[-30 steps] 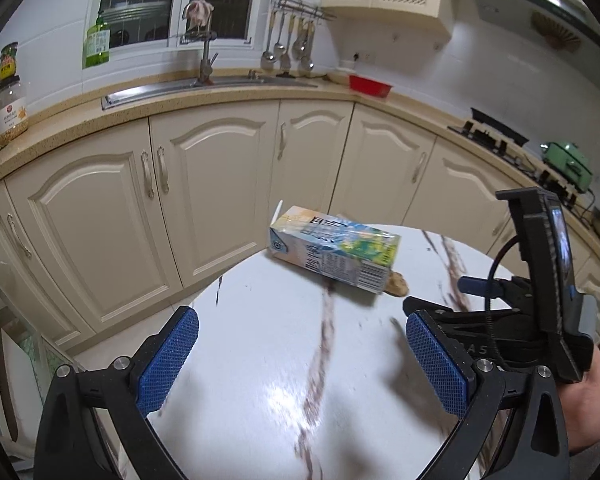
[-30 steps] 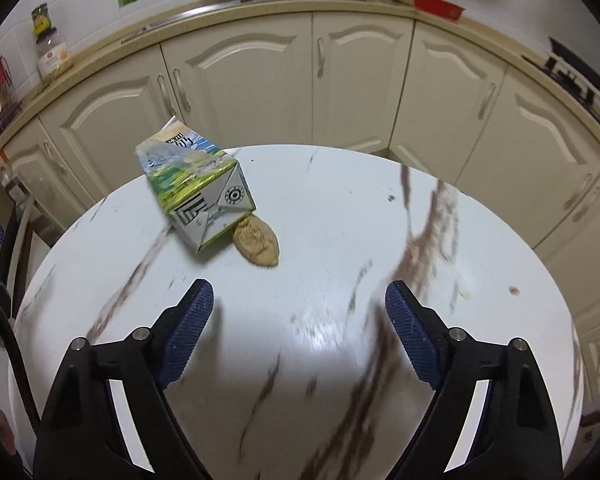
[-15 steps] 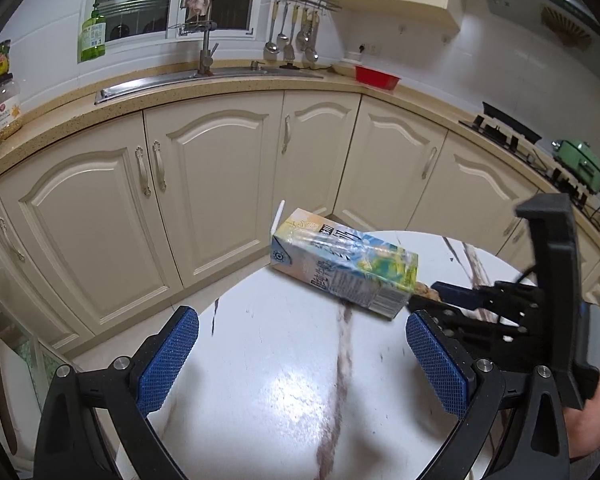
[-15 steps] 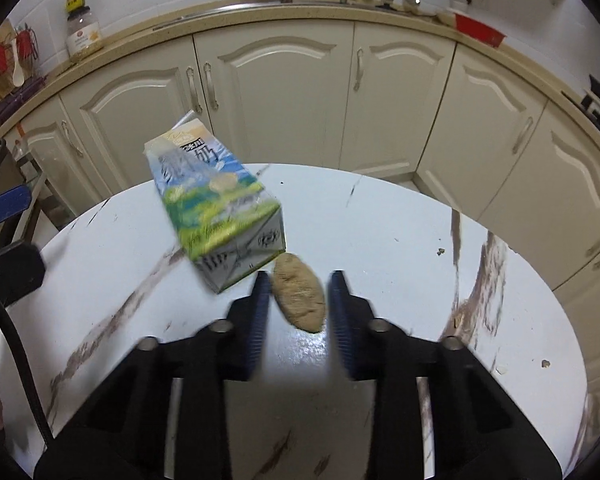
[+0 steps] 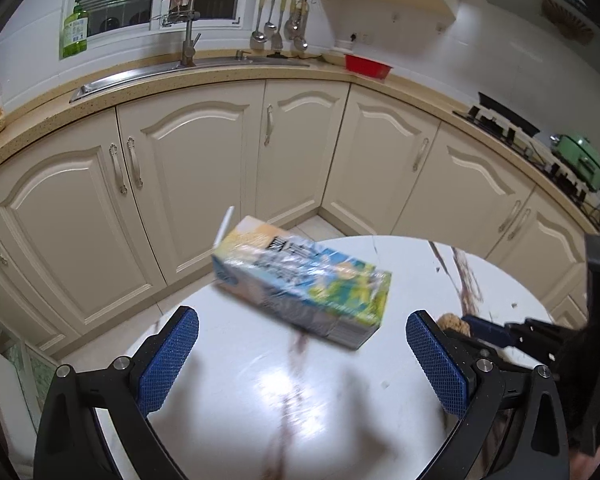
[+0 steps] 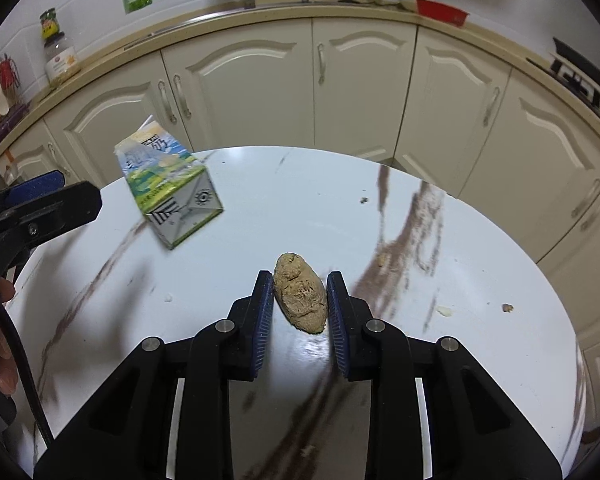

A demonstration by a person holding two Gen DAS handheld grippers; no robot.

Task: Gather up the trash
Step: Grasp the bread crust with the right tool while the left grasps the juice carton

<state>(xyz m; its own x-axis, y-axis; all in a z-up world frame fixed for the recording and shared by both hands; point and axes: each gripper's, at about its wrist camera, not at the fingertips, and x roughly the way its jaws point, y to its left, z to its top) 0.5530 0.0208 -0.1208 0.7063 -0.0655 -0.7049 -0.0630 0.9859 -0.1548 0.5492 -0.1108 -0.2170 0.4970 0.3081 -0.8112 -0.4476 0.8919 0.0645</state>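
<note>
One round white tabletop [image 6: 292,216] with brown veining carries two pieces of trash: one drink carton [image 6: 170,190] lying on its side and one tan lump of food [image 6: 300,298]. A few small crumbs [image 6: 507,308] are scattered toward 3 o'clock of the lump.

My right gripper [image 6: 300,308] is clenched on the lump: both blue pads press its sides, and the lump pokes out ahead of the fingertips toward 12 o'clock. A second ago these jaws stood wide apart and the lump lay well ahead, touching the carton's end; now carton and lump are apart, the carton at about 10 o'clock from the lump.

My left gripper [image 5: 302,344] is spread wide and holds nothing. The carton [image 5: 302,280] sits just beyond its fingertips at 12 o'clock, blurred, larger and more central in the left wrist view than a second ago. My right gripper appears there at 3 o'clock.
</note>
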